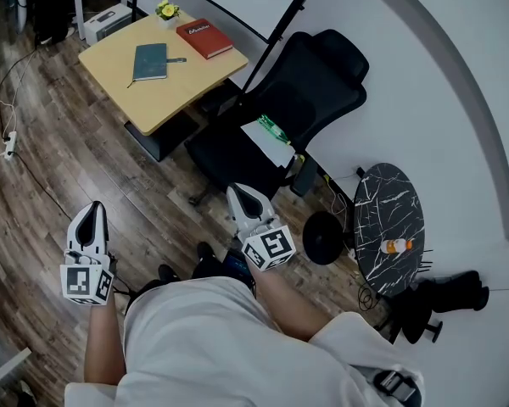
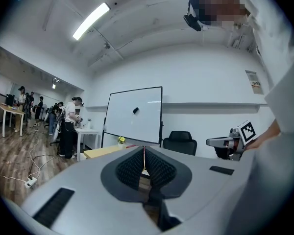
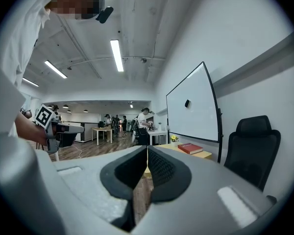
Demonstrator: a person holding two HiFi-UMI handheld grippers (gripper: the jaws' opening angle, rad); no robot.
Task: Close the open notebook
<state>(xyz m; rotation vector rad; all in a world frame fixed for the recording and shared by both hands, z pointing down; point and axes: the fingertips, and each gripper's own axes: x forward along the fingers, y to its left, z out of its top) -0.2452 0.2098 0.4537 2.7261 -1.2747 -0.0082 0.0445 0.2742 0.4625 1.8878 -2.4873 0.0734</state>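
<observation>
In the head view the left gripper [image 1: 92,212] sits at lower left and the right gripper [image 1: 240,196] near the centre. Both are held out over the wood floor [image 1: 59,159], well apart from the table [image 1: 165,96]. Each gripper's own view shows its fingers pressed together with nothing between them. The teal notebook [image 1: 150,61] lies flat on the table at upper left (its cover looks shut), near a red book [image 1: 204,38]. A black chair [image 1: 310,91] stands right of the table.
</observation>
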